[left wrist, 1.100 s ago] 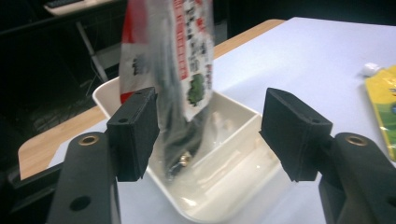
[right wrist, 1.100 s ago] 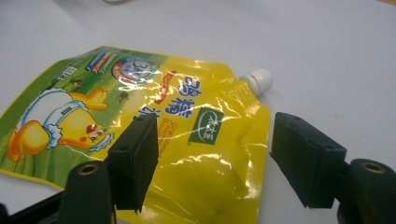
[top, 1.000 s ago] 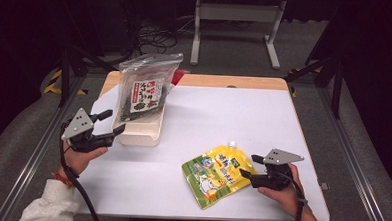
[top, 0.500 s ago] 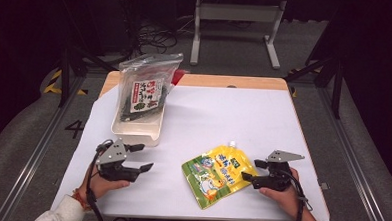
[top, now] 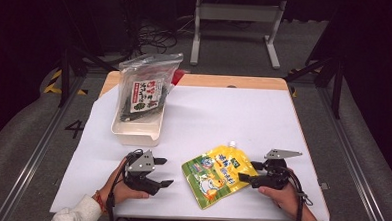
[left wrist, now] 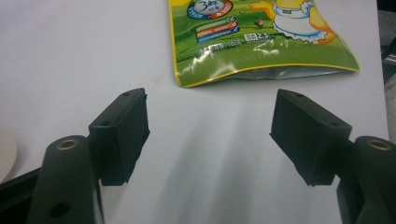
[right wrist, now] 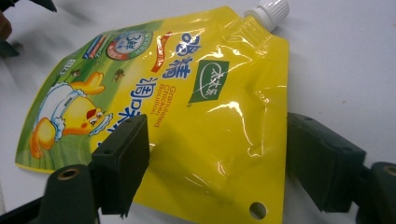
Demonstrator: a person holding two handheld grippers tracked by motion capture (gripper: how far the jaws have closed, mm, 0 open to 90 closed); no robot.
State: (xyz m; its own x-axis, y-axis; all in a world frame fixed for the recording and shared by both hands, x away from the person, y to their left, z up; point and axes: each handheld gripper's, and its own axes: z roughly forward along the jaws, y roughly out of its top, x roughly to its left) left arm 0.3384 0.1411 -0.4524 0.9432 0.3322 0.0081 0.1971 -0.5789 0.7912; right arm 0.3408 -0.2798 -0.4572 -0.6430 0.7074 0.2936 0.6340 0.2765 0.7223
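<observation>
Nearest the person, the left tool [top: 157, 173] rests low on the desk [top: 234, 112] just left of the yellow spout pouch [top: 220, 174]; its jaws have just been opening and stand apart with nothing between them. The right tool [top: 248, 174] sits at the pouch's right edge, jaws spread wide either side of that edge without pressing it. The pouch lies flat, white cap [right wrist: 271, 10] pointing away. Beyond the pouch, to its far left, a white tray [top: 135, 129] holds a clear seaweed bag [top: 145, 88].
</observation>
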